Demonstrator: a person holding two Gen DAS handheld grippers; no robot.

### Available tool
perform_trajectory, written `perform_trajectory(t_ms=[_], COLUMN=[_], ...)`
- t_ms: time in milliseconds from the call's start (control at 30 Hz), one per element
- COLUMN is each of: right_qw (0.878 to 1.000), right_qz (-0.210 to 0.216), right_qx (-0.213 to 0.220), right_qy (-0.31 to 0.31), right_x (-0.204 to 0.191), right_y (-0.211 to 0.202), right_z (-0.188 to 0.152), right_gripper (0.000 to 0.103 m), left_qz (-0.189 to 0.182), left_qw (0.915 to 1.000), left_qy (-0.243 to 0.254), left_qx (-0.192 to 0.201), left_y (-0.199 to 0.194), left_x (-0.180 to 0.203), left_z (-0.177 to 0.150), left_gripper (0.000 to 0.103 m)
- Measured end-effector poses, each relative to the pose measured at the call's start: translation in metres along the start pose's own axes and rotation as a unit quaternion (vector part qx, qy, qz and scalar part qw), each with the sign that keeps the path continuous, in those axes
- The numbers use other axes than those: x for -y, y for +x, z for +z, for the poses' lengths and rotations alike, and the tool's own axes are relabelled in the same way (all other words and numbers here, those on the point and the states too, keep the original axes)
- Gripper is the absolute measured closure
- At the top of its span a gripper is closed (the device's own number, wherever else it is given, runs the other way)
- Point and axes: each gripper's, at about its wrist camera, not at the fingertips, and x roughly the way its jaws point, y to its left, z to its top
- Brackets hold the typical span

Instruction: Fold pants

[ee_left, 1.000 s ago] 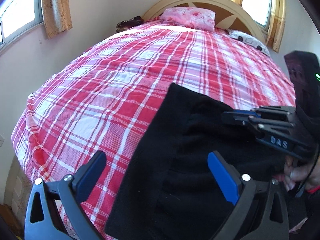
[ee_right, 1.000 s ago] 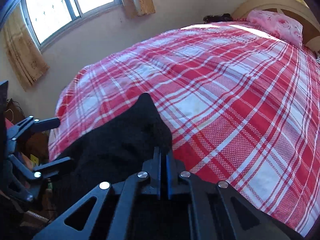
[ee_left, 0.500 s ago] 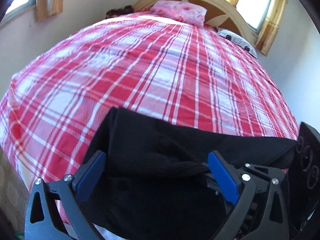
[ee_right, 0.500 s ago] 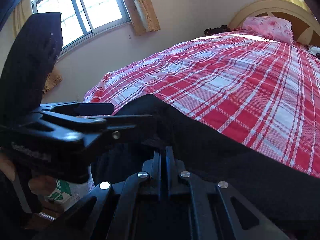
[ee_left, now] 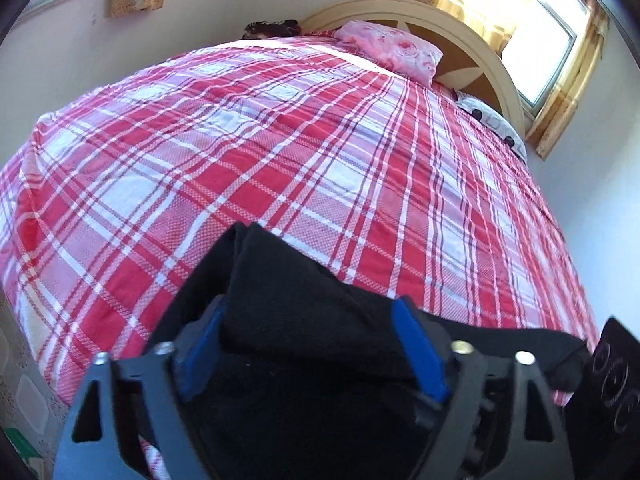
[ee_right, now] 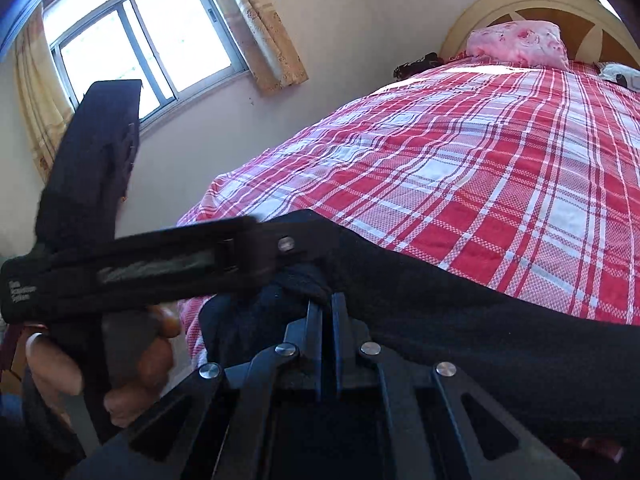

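The black pants (ee_left: 288,292) lie bunched along the near edge of the red plaid bed (ee_left: 280,160). My left gripper (ee_left: 308,332) straddles a thick fold of them. Its jaws are closing, and the cloth fills the gap from one blue pad (ee_left: 200,344) to the other. In the right wrist view the pants (ee_right: 480,320) stretch rightward over the bed edge. My right gripper (ee_right: 328,304) is shut on a bunch of that cloth at its tips. The left tool crosses this view from the side, held by a hand (ee_right: 132,360).
A pink pillow (ee_left: 392,48) and a white spotted one (ee_left: 492,120) lie by the curved headboard (ee_left: 460,36). Curtained windows (ee_right: 140,40) are set in the walls. The bed's left edge drops to a patterned floor (ee_left: 24,400). The right tool's body (ee_left: 612,380) is close on the right.
The right gripper has carried its end of the pants across toward the left gripper. The left gripper's jaws, wide before, have narrowed around the fold, and its view has rolled.
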Motion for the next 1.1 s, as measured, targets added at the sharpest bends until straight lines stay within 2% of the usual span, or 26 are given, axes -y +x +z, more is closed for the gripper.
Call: perform_trajectory(t_ms=[33, 100, 133, 200, 233, 300, 367, 433, 533, 700, 833, 933, 1100], right_qw=[1.0, 1.0, 1.0, 0.999, 0.998, 0.995, 0.991, 0.984, 0.965, 0.926, 0.902, 0.892, 0.883], right_qz=[0.002, -0.003, -0.004, -0.001, 0.004, 0.02, 0.015, 0.004, -0.018, -0.049, -0.083, -0.104, -0.099], right_qx=[0.004, 0.014, 0.02, 0.036, 0.04, 0.05, 0.077, 0.118, 0.171, 0.202, 0.239, 0.217, 0.169], right_qy=[0.002, 0.003, 0.007, 0.036, 0.053, 0.085, 0.105, 0.133, 0.197, 0.315, 0.349, 0.383, 0.427], right_x=[-0.002, -0.005, -0.004, 0.003, 0.007, 0.015, 0.023, 0.037, 0.07, 0.136, 0.168, 0.194, 0.218], right_y=[-0.002, -0.004, -0.005, -0.011, -0.015, -0.028, -0.054, -0.09, -0.148, -0.215, -0.254, -0.259, -0.233], right_z=[-0.001, -0.003, -0.004, -0.008, -0.009, -0.012, -0.019, -0.028, -0.048, -0.082, -0.09, -0.091, -0.085], right_gripper=[0.099, 0.098, 0.095, 0.095, 0.093, 0.081, 0.046, 0.035, 0.034, 0.034, 0.034, 0.034, 0.034], left_qz=[-0.014, -0.031, -0.035, -0.041, -0.042, -0.034, -0.036, -0.044, -0.052, -0.056, -0.059, -0.058, -0.054], left_qw=[0.9998, 0.9991, 0.9987, 0.9984, 0.9983, 0.9987, 0.9986, 0.9981, 0.9971, 0.9966, 0.9963, 0.9961, 0.9961], left_qy=[-0.011, -0.03, -0.036, -0.032, -0.031, -0.023, -0.024, -0.027, -0.028, -0.028, -0.031, -0.031, -0.03], left_qx=[-0.001, 0.0, 0.006, 0.023, 0.027, 0.03, 0.03, 0.035, 0.048, 0.053, 0.054, 0.059, 0.063], left_y=[0.002, 0.002, -0.001, -0.007, -0.008, -0.009, -0.01, -0.016, -0.028, -0.035, -0.04, -0.045, -0.048], left_x=[0.0, -0.002, -0.003, -0.003, -0.002, -0.002, -0.003, -0.003, 0.0, 0.001, 0.0, 0.001, 0.002], left_z=[0.0, -0.002, -0.003, -0.004, -0.004, -0.002, -0.001, 0.0, 0.003, 0.004, 0.002, 0.001, 0.002], left_gripper=[0.044, 0.049, 0.058, 0.071, 0.074, 0.074, 0.074, 0.075, 0.075, 0.075, 0.075, 0.075, 0.075])
